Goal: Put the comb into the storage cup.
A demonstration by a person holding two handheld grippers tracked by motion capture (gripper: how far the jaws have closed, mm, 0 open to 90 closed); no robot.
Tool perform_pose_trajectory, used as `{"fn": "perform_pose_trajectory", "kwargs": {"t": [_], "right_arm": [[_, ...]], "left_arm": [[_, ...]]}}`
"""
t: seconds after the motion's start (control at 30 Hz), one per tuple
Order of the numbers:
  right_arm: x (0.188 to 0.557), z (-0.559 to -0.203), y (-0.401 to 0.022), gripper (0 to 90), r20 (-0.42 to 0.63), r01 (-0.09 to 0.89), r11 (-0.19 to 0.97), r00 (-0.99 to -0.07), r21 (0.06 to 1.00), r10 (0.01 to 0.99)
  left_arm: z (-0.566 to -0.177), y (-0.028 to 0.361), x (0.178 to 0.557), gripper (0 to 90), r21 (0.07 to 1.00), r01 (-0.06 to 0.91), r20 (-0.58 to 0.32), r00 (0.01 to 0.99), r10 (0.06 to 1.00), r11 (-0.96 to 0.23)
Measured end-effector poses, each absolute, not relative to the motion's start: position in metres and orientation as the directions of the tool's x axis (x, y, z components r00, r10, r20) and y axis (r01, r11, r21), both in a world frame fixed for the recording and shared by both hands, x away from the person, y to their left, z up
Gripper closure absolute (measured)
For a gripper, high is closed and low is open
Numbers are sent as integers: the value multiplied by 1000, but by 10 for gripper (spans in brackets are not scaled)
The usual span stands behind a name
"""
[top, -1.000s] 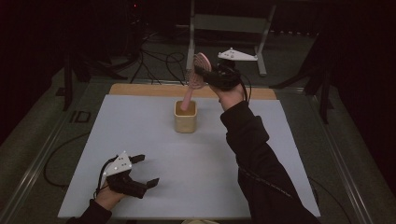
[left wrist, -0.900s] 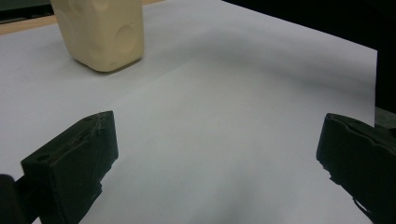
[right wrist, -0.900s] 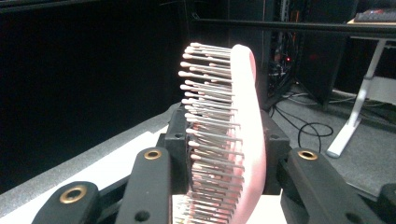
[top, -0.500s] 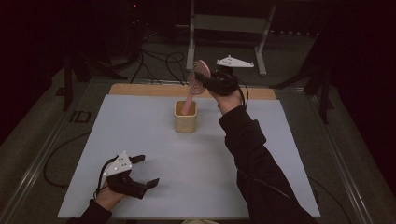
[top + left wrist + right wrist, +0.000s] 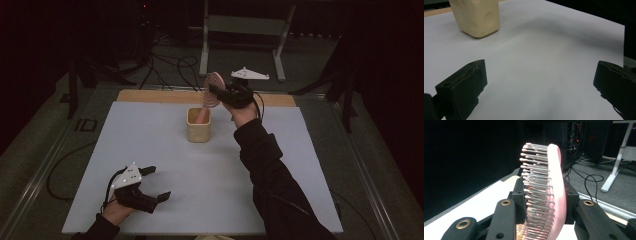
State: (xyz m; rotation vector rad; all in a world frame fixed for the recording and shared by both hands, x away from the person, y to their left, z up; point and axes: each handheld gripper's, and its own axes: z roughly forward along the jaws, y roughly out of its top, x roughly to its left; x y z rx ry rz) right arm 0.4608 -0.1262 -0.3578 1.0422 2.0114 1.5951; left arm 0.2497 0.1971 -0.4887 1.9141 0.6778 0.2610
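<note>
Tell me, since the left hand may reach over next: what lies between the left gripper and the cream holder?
Nothing: bare white table lies between the left gripper and the cream holder, seen in the high and left gripper views.

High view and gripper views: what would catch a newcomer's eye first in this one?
The pink hairbrush stands out, clamped in the right gripper above the far middle of the white table, its handle dipping into the cream cup. In the right gripper view its metal bristles loom between the jaws. The left gripper rests near the front left edge, jaws wide open.

Pink hairbrush between black fingers
</note>
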Motion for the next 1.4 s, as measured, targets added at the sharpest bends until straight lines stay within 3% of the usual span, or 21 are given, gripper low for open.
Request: {"fn": "perform_pose_trajectory", "kwargs": {"t": [1.2,1.3,1.37,1.4], "right_arm": [[463,-406,-127,637,241,411,49,-621,910,746],[463,-405,-127,340,251,423,42,-613,905,749],[465,-403,-126,73,253,457,68,-604,887,756],[466,-403,-126,71,244,459,86,-611,884,753]], "left_arm": [[-490,196,250,0,891,339,-125,822,556,-301],[-489,196,250,0,893,336,-124,823,554,-299],[-489,196,250,0,894,337,-126,823,554,-296],[-489,196,250,0,894,337,-126,822,555,-296]]}}
